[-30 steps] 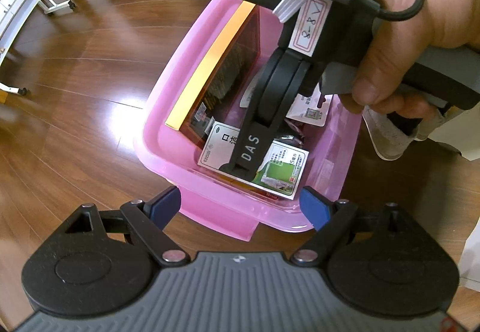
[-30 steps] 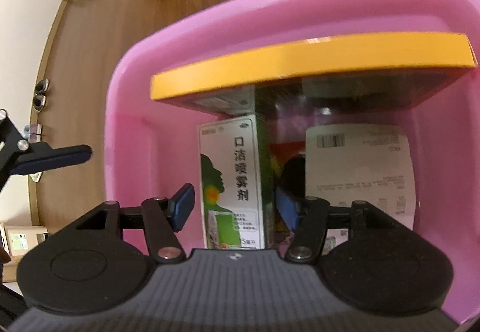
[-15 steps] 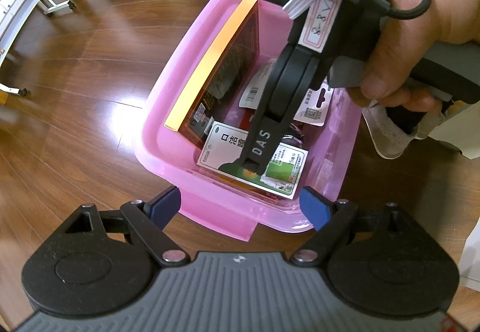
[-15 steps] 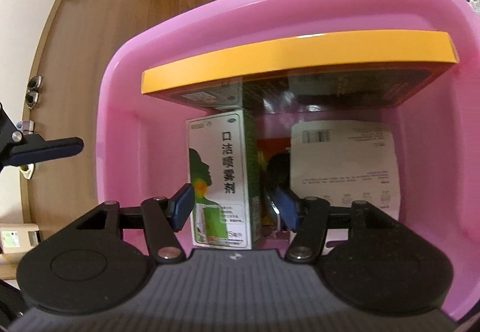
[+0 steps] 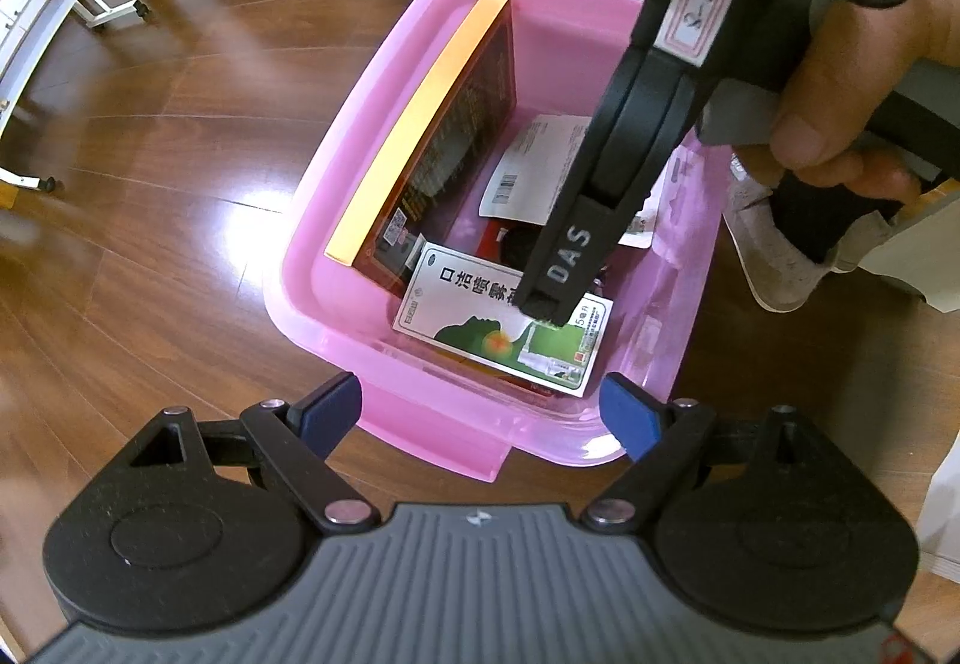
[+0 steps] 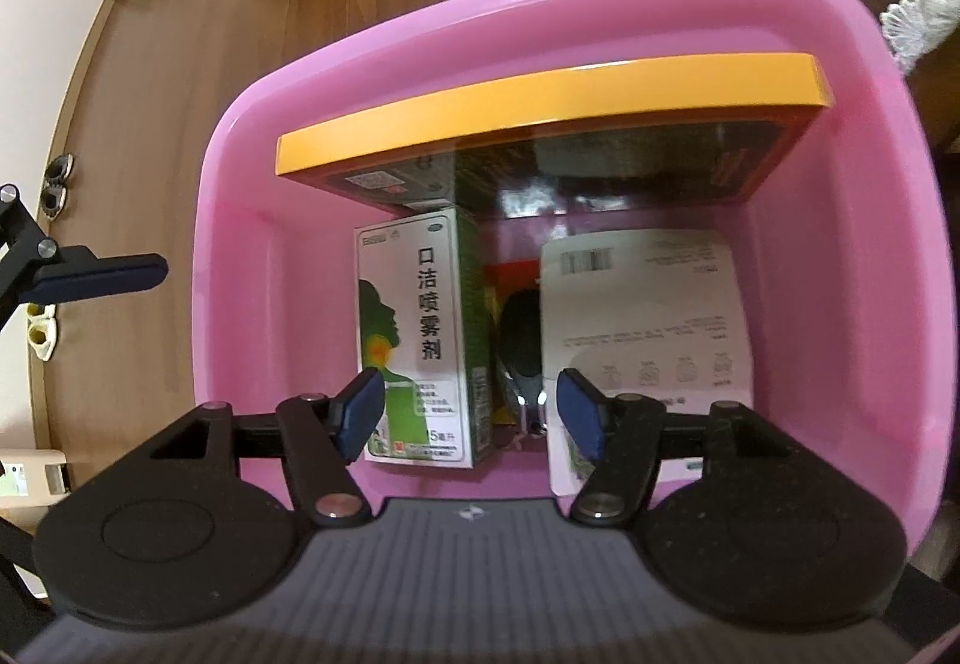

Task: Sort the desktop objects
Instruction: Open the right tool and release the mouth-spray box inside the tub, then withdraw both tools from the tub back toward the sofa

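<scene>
Inside the pink bin (image 6: 852, 268), your right tongs (image 6: 471, 412) now hang open and empty, lifted above the released spray box (image 6: 420, 340). Your left tongs (image 5: 480, 406) wait open beside the bin.

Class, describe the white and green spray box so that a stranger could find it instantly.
Start at the pink plastic bin on the wooden floor. Inside, beside the tall orange-edged box leaning on one wall, lies the white and green spray box. Unlike the plain white leaflet next to it, it shows a dark green head silhouette.
</scene>
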Demonstrator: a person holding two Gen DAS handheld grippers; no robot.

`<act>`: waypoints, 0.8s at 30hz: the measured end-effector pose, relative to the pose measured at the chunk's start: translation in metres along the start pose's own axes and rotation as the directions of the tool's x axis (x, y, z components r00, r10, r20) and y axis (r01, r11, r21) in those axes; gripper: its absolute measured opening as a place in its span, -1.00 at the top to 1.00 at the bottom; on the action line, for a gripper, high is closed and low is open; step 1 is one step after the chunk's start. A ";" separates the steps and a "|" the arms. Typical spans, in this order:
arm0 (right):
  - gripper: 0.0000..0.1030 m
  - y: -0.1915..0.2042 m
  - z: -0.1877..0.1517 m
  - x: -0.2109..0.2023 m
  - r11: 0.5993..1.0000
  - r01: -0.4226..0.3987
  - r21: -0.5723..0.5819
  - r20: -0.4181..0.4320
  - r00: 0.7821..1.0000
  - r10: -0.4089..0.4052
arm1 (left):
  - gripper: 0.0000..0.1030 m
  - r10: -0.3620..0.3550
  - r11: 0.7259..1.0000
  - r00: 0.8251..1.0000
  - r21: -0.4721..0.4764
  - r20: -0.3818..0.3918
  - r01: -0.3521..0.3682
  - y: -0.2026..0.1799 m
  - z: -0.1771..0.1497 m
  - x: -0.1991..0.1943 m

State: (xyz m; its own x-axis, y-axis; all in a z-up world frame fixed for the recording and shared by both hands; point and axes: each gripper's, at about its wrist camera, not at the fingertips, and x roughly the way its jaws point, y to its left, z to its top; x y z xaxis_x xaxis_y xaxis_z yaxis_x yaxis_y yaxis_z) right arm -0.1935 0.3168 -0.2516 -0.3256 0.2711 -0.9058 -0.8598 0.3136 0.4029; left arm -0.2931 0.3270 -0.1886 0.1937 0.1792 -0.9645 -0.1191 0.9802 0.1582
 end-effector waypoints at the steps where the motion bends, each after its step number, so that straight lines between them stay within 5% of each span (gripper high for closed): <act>1: -0.17 0.001 0.000 -0.002 1.000 -0.001 0.003 0.006 1.000 0.001 | -0.70 0.003 1.000 1.000 0.000 0.001 -0.003 -0.003 -0.001 -0.001; 24: -0.55 -0.041 -0.044 -0.089 0.999 -0.011 0.039 0.178 0.984 0.004 | -0.72 0.055 0.998 0.998 0.008 0.028 -0.055 -0.067 -0.006 -0.048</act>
State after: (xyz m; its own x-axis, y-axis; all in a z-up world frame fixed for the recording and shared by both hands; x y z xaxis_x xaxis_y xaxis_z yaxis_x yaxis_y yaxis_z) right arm -0.1467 0.2395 -0.1931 -0.2537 0.4305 -0.8662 -0.8400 0.3460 0.4179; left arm -0.3005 0.2522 -0.1540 0.2139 0.2353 -0.9481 -0.1223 0.9694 0.2129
